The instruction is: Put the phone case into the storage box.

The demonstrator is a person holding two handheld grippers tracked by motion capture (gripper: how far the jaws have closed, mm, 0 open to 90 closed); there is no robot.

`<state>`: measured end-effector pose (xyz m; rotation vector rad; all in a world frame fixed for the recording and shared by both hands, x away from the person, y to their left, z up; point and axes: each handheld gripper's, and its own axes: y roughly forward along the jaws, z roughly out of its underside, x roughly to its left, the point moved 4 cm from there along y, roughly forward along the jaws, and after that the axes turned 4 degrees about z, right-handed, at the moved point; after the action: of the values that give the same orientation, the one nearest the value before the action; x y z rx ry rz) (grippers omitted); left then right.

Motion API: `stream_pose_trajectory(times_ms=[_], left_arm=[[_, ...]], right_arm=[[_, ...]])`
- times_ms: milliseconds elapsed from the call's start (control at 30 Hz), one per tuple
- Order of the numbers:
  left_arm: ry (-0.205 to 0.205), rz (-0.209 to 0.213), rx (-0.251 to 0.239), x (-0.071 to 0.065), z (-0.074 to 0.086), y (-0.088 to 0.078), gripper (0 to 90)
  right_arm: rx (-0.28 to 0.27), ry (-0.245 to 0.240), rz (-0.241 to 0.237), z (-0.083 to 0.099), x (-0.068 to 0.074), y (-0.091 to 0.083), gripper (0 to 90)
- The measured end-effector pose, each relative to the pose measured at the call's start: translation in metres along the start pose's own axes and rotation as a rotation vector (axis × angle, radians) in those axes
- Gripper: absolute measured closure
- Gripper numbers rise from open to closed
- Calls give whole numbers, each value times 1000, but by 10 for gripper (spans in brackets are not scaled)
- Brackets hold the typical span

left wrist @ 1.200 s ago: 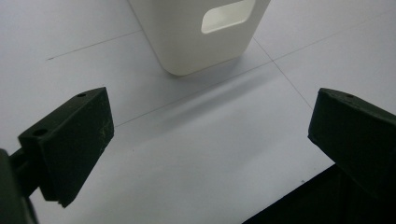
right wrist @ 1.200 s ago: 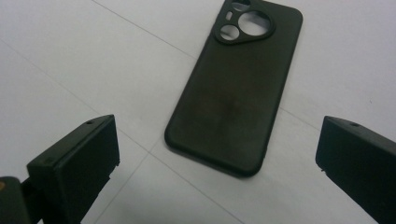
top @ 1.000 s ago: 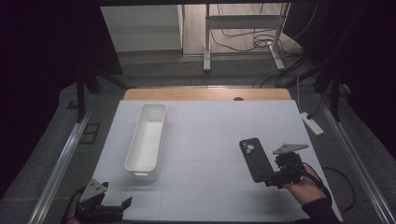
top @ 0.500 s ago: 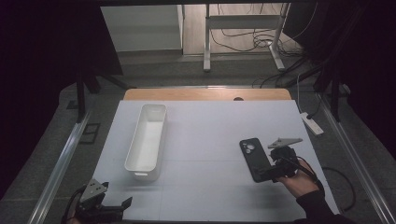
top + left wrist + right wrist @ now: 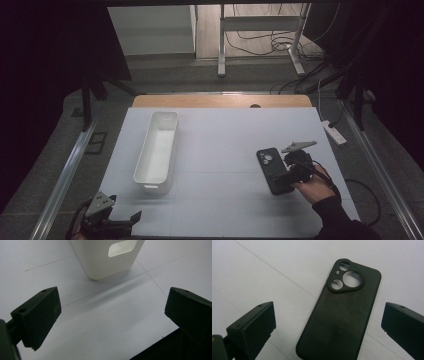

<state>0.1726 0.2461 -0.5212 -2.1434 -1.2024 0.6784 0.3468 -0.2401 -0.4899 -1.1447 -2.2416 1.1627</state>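
My right gripper point(image 5: 329, 322) hovers low with its jaws spread, straddling the near end of the flat black soft-looking phone case point(image 5: 342, 312), which lies back-up on the white bench point(image 5: 262, 270) at its right side. Risk: so thin a case gives little edge to pinch, and closing jaws may skid it or buckle it. Its camera cut-outs point away from me. My left gripper point(image 5: 112, 315) waits, jaws spread and empty, before the long white plastic bin point(image 5: 157, 150).
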Motion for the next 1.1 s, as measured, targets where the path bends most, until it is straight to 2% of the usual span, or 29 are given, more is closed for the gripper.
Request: stream_pose_trajectory(times_ms=[100, 600, 667, 700, 867, 933, 967, 1033, 1100], left_arm=[[0, 0, 1, 0, 0, 0, 15], [-4, 1, 1, 0, 0, 0, 17], [-4, 1, 1, 0, 0, 0, 17], [-4, 1, 2, 0, 0, 0, 17], [-5, 3, 3, 0, 0, 0, 17], [-4, 4, 3, 0, 0, 1, 18], [-4, 4, 3, 0, 0, 1, 18], [-4, 5, 3, 0, 0, 1, 18], [-5, 5, 3, 0, 0, 0, 18]], right_arm=[[5, 12, -3, -4, -3, 3, 0], [48, -12, 5, -14, -11, 18, 0], [55, -18, 17, -15, -12, 19, 24], [58, -20, 26, -15, -13, 20, 79], [94, -32, 11, -15, -15, 20, 431], [106, -38, 20, -15, -15, 20, 541], [106, -38, 20, -15, -15, 20, 541], [116, -55, 23, -14, -16, 19, 669], [120, -59, 29, -15, -17, 18, 736]])
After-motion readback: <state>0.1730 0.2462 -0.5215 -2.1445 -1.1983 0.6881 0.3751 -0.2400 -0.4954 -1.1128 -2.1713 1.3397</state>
